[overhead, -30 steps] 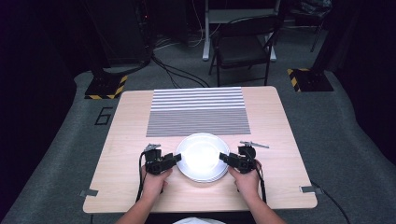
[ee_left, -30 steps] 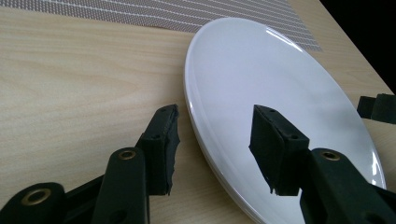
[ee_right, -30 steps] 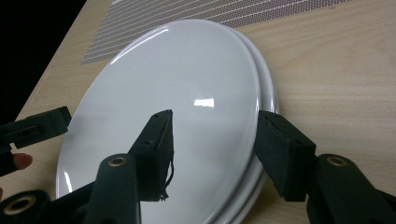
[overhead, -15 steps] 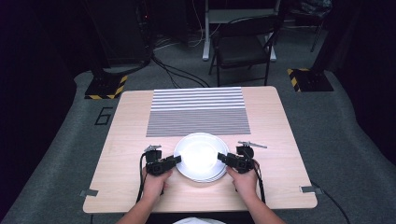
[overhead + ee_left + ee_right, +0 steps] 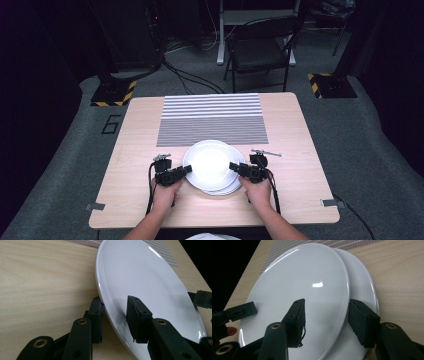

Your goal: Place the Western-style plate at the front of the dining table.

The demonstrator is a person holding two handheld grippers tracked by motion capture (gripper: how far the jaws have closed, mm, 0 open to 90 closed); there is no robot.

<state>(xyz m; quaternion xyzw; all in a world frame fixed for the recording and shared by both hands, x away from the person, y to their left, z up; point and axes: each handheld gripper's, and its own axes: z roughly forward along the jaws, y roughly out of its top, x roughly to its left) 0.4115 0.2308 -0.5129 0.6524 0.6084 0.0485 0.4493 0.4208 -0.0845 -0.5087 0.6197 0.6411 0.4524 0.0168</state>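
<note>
Two white plates sit stacked near the front of the wooden table (image 5: 130,145). The top plate (image 5: 210,162) (image 5: 140,277) (image 5: 304,272) lies shifted up and left off the lower plate (image 5: 235,186) (image 5: 364,282). My left gripper (image 5: 187,170) (image 5: 114,298) has just been closing. One of its jaws sits under the top plate's left rim and the other on its upper face, pinching it. My right gripper (image 5: 232,166) (image 5: 326,300) straddles the top plate's right rim. Its jaws have just closed a little, and a gap still shows.
A grey striped mat (image 5: 212,120) covers the table's far middle, just behind the plates. Bare wood lies to the left and right of the plates. A folding chair (image 5: 260,50) and stand bases sit on the floor beyond the table.
The left jaws have narrowed onto the plate's rim. The top plate has slid slightly up and to the left. Both hands stay at the plate's sides.
</note>
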